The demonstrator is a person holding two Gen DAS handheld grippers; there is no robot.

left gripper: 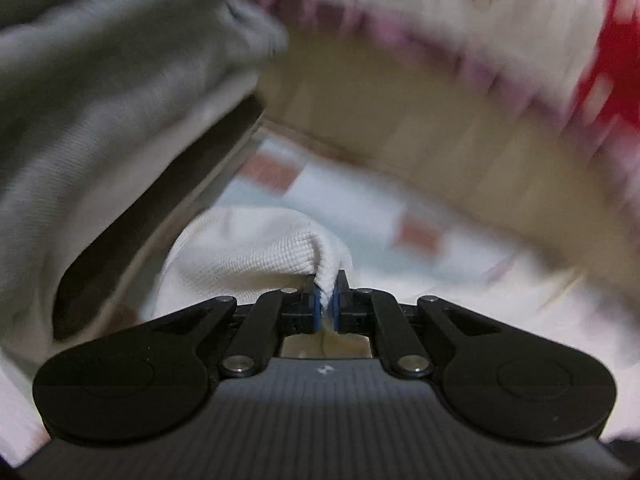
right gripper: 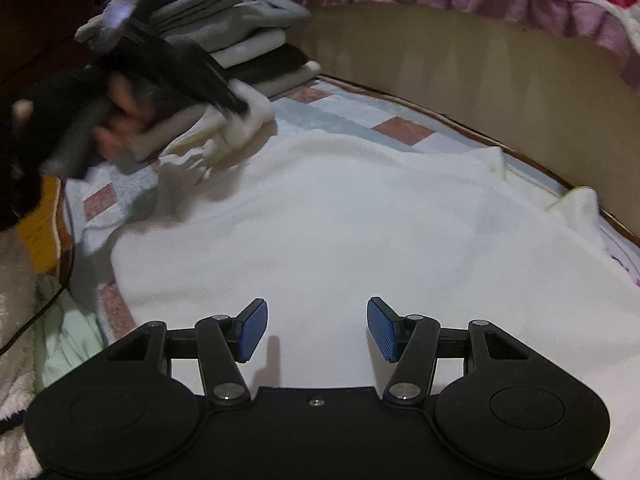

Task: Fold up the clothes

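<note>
L tongs (left gripper: 328,300) on white garment (left gripper: 256,252) edge

Motion blur smears the folded grey stack (left gripper: 100,80) and the red-and-white quilt (left gripper: 460,20) in the left wrist view — their edges run out of frame. In the right wrist view the left gripper (right gripper: 236,108) and the hand (right gripper: 120,120) holding it are streaked, and the white garment (right gripper: 340,220) is cut off at right — its lower part is hidden behind the right gripper (right gripper: 317,330).
</note>
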